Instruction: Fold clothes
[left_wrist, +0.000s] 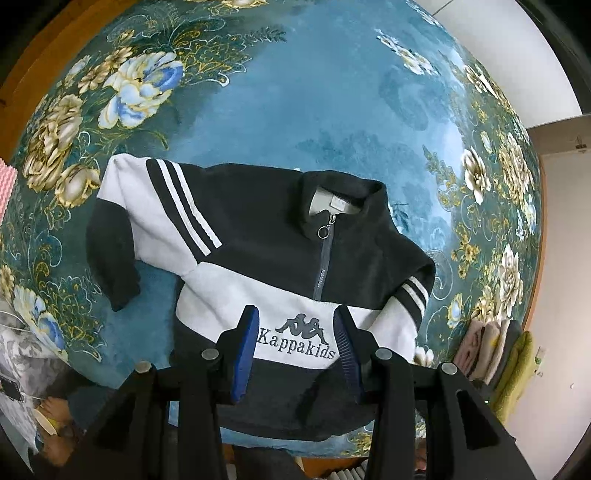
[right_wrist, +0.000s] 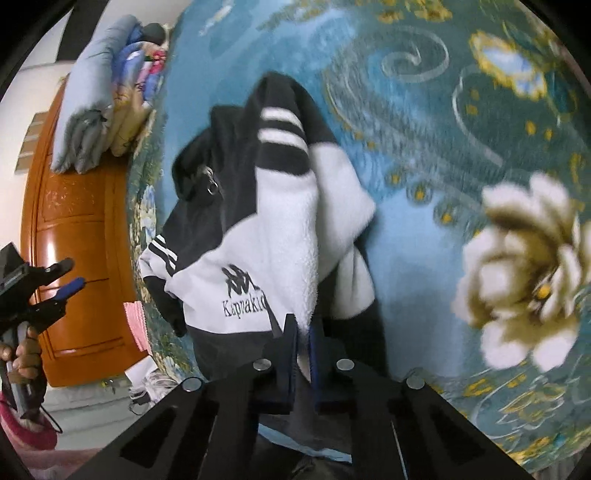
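A black and white fleece pullover (left_wrist: 258, 236) with a half zip and a Kappakids logo lies front up on the blue floral blanket (left_wrist: 314, 92). One sleeve is spread out at the left; the other sleeve (left_wrist: 406, 306) is folded in over the body. My left gripper (left_wrist: 299, 328) hovers open above the logo with nothing between its blue pads. In the right wrist view my right gripper (right_wrist: 302, 325) is shut on the white fleece of the folded sleeve (right_wrist: 295, 221), lifted over the pullover (right_wrist: 229, 266). My left gripper (right_wrist: 64, 280) shows at the far left, held by a hand.
A stack of folded towels (left_wrist: 491, 354) sits at the blanket's right edge. Folded quilts (right_wrist: 107, 99) are piled at the far end against an orange wooden board (right_wrist: 77, 236). A pink textured item (right_wrist: 135, 325) lies at the blanket's edge.
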